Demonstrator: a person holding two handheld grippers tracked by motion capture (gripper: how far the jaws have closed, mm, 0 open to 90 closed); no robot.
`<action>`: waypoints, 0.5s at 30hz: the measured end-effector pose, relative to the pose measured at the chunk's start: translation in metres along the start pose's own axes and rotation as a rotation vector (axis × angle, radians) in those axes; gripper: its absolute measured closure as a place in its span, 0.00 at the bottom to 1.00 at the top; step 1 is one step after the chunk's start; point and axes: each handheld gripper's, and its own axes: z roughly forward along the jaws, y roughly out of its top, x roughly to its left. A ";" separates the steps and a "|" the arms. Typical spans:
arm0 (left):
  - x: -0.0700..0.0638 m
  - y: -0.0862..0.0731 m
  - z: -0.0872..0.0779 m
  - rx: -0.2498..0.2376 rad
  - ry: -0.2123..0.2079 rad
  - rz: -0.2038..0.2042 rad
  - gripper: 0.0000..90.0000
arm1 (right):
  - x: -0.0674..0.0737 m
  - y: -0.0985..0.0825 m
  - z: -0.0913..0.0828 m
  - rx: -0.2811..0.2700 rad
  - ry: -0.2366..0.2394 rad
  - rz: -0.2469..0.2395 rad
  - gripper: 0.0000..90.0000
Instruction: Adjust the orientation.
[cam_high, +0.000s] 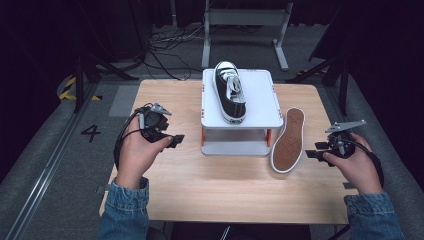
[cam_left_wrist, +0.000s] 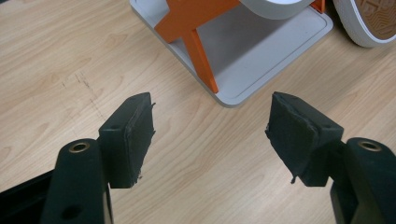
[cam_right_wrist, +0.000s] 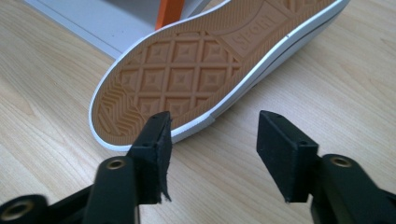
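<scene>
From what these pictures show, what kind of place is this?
Probably a lab or studio set up for recording demonstrations: a wooden table stands alone among dark curtains, loose cables trail over the grey floor, and a number 4 is marked on the floor beside it.

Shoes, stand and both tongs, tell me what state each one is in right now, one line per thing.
Upright shoe: right way up on the stand's top shelf, laces showing.
Tipped shoe: on its side on the table, brown sole facing out, against the stand.
White stand: upright on the table, lower shelf bare.
Left tongs: open, nothing between the jaws, short of the stand.
Right tongs: open, nothing gripped, jaws beside the tipped shoe's rim.
</scene>
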 end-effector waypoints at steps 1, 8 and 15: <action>0.000 -0.002 0.001 0.002 -0.001 -0.011 0.35 | 0.001 0.001 -0.001 0.002 -0.007 -0.002 0.58; 0.002 -0.018 0.012 0.019 -0.010 -0.011 0.33 | -0.001 0.010 0.001 -0.055 -0.040 -0.008 0.91; 0.006 -0.027 0.016 0.052 0.018 -0.031 0.33 | -0.001 0.013 0.019 -0.106 -0.046 0.005 1.00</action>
